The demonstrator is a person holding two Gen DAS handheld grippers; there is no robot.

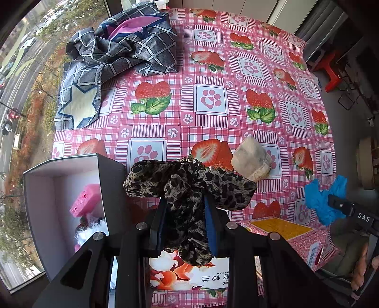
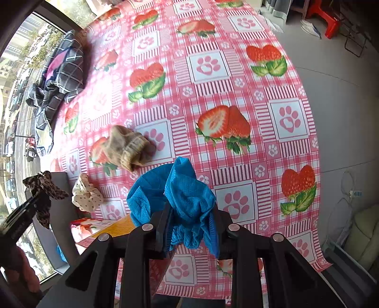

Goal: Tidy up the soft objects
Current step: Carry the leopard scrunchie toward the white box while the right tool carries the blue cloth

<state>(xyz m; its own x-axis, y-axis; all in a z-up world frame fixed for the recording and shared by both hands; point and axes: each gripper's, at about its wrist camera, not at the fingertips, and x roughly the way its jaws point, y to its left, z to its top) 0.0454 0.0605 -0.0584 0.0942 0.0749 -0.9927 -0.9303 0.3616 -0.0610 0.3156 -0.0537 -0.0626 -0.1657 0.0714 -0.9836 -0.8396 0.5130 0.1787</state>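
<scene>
My left gripper (image 1: 183,213) is shut on a leopard-print scrunchie (image 1: 187,187) and holds it above the table, just right of an open grey box (image 1: 111,184). The box holds a pink sponge (image 1: 86,200) and white fluffy things. My right gripper (image 2: 191,222) is shut on a crumpled blue shoe cover (image 2: 180,194), also seen in the left wrist view (image 1: 322,199). A beige knitted sock (image 2: 126,147) lies on the strawberry tablecloth (image 2: 236,94). A white dotted scrunchie (image 2: 86,193) lies near the box.
A grey checked cloth (image 1: 123,52) is heaped at the table's far left by the window. A printed carton (image 1: 281,231) lies at the near edge. A red stool (image 2: 324,19) stands on the floor beyond the table.
</scene>
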